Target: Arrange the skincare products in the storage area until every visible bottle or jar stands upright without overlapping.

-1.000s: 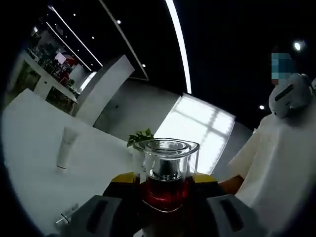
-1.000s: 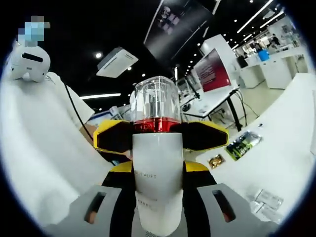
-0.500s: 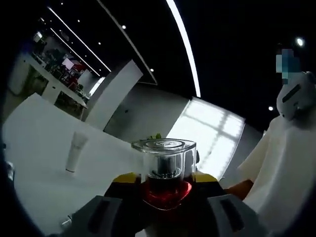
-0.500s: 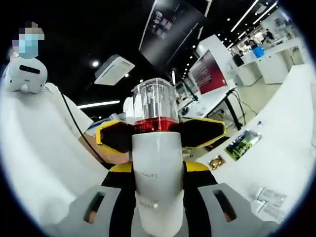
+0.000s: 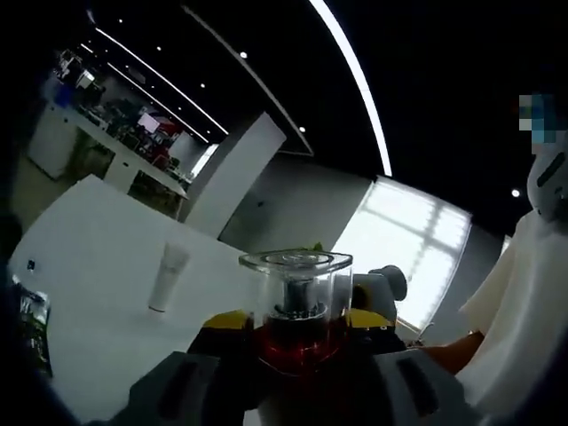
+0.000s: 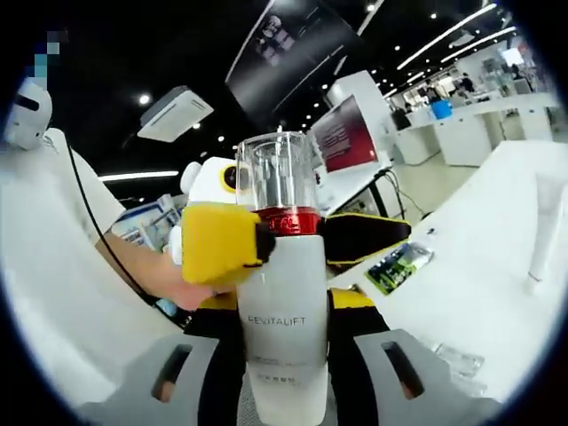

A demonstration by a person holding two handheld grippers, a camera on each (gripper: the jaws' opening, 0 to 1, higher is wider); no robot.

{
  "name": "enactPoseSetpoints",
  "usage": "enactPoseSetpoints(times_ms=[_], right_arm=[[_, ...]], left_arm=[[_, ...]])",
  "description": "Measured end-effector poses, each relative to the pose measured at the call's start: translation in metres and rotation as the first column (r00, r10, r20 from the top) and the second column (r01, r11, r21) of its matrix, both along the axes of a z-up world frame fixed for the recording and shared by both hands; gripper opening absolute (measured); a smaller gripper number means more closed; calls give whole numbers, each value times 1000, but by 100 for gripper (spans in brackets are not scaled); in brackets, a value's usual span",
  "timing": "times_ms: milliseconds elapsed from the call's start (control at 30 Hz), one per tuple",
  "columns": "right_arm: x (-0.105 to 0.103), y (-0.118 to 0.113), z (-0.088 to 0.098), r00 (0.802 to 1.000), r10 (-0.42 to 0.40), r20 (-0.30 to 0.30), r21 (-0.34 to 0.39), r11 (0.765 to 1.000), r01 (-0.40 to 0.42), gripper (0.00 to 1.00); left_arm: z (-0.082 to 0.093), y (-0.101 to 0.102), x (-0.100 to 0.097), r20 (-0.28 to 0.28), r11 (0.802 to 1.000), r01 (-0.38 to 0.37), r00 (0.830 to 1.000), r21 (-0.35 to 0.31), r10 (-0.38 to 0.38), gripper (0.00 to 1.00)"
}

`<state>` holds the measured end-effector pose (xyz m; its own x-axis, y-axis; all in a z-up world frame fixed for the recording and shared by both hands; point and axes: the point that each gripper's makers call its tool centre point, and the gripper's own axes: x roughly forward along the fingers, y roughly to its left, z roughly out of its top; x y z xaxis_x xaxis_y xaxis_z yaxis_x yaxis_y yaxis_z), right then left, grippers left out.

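left gripper (image 5: pixel 297 351): clamped on red bottle (image 5: pixel 297 311), clear cap up. right gripper (image 6: pixel 284 257): clamped on white bottle (image 6: pixel 284 328), held upright. white tube (image 5: pixel 169 277): standing on table (image 5: pixel 89 266).

Two bottles are held up off the white table (image 5: pixel 98 266): one red glass bottle with a clear faceted cap (image 5: pixel 297 306) in the left gripper view, and one white cylindrical bottle with a red collar and clear domed cap (image 6: pixel 282 293) in the right gripper view. One white squeeze tube (image 5: pixel 168 278) stands cap-down near the table's far edge in the left gripper view; whether the white upright shape at the right gripper view's right edge is the same tube cannot be told. One green-and-black flat packet (image 6: pixel 397 265) lies on the table, with one clear wrapped sachet (image 6: pixel 459 360) nearer its front edge.
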<state>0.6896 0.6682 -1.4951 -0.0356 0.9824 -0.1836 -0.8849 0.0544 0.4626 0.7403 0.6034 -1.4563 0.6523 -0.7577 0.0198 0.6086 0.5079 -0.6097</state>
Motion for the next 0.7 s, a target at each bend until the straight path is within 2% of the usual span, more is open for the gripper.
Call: enactPoseSetpoints(times_ms=[300, 567, 700], right_arm=[[19, 2, -2, 989, -132, 63, -46, 990, 135, 31], [14, 2, -9, 980, -122, 154, -98, 985, 139, 43], [11, 1, -18, 974, -108, 197, -147, 979, 138, 44]], left_arm=[[-8, 16, 16, -88, 991, -132, 987, 7, 132, 39], [-9, 26, 20, -92, 985, -169, 981, 36, 172, 39], [-10, 31, 23, -106, 980, -194, 975, 29, 196, 39]])
